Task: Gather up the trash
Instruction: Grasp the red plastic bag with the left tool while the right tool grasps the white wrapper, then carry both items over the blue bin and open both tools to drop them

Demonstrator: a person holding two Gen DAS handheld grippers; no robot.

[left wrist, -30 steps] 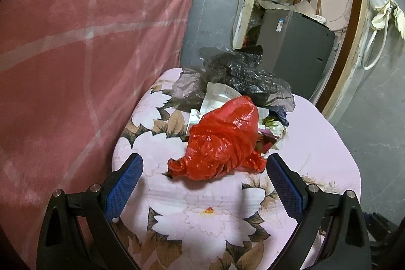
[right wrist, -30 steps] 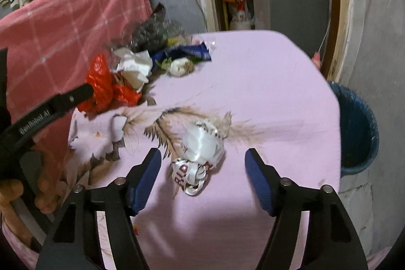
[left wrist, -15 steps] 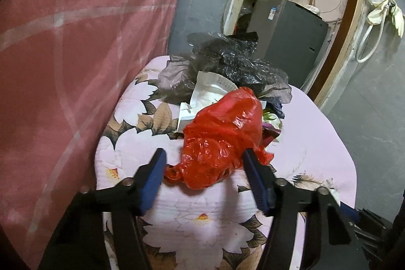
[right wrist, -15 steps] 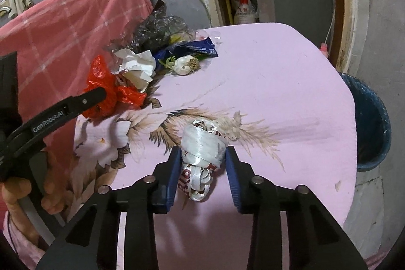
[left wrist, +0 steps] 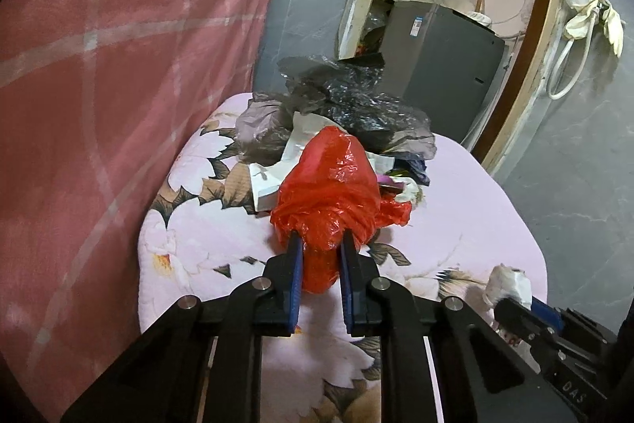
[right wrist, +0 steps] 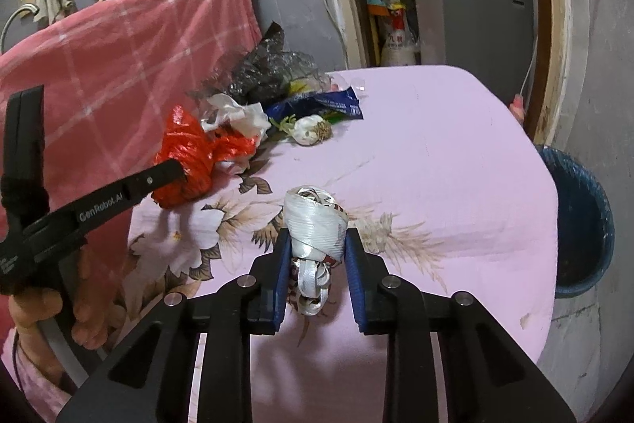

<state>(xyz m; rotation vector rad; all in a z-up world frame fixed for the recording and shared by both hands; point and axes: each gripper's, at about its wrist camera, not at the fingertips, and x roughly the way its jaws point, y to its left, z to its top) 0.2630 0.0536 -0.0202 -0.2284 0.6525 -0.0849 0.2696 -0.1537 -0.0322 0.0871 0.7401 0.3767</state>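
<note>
A crumpled red plastic bag (left wrist: 333, 185) lies on the pink floral tablecloth (left wrist: 475, 209) in front of a trash pile. My left gripper (left wrist: 319, 240) is closing on the bag's near end, and its blue pads squeeze the plastic from both sides. In the right wrist view a crumpled white ribbon wad (right wrist: 315, 221) sits between the pads of my right gripper (right wrist: 317, 236), whose jaws are closing and press on it. The left gripper's finger (right wrist: 166, 173) and the red bag (right wrist: 186, 153) show at left there.
Behind the red bag lie a black plastic bag (left wrist: 356, 102), white paper (left wrist: 273, 177), a blue wrapper (right wrist: 317, 104) and a garlic bulb (right wrist: 311, 129). A blue bin (right wrist: 582, 224) stands right of the table. A pink checked cloth (left wrist: 99, 66) rises at left.
Both grippers went from wide open to closed on their items: the left on the red bag, the right on the white ribbon wad. Neither hand has shifted much.
</note>
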